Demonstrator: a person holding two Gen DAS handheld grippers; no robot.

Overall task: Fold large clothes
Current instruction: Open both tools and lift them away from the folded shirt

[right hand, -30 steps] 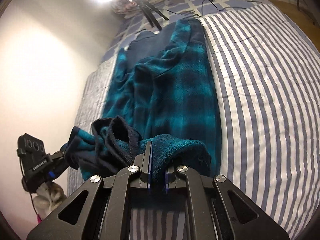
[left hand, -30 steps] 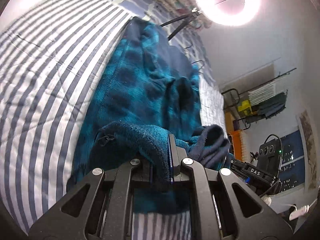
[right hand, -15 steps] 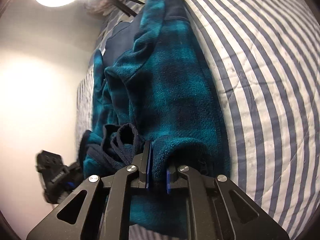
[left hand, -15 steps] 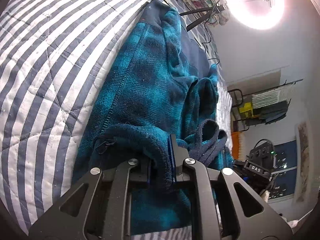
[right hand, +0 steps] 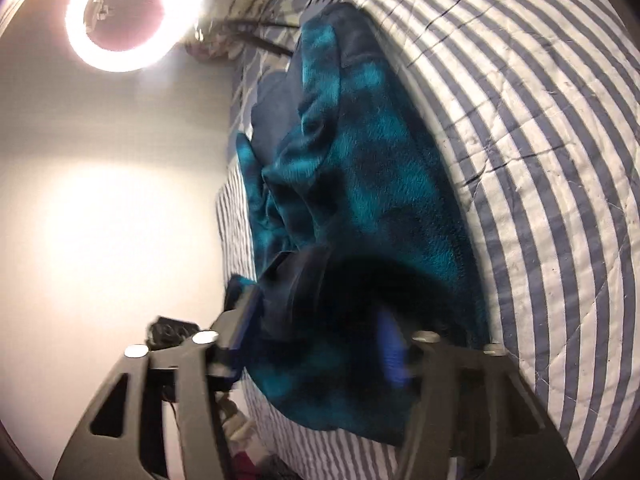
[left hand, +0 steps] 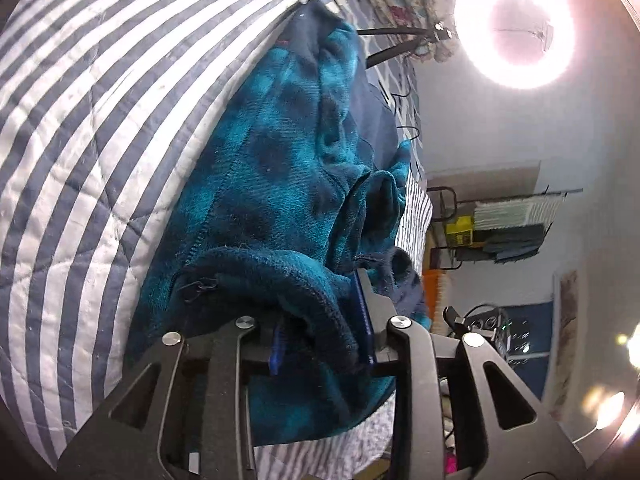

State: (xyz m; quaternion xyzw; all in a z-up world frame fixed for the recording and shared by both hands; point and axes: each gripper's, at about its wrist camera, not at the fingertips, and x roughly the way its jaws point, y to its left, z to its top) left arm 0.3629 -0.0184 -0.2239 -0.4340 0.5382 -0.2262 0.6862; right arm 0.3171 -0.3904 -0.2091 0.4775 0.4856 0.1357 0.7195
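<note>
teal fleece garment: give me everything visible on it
The teal fleece garment is fuzzy, checked teal and dark navy, with navy lining. It lies lengthwise, rumpled, on the striped quilt. Its near edge is bunched between the left gripper and right gripper, whose jaws have just been opening.

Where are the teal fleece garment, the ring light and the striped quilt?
teal fleece garment (left hand: pixel 280 184): left wrist view, plaid body.
ring light (left hand: pixel 516 24): left wrist view, glowing rim.
striped quilt (right hand: pixel 540 120): right wrist view, bare stripes.
</note>
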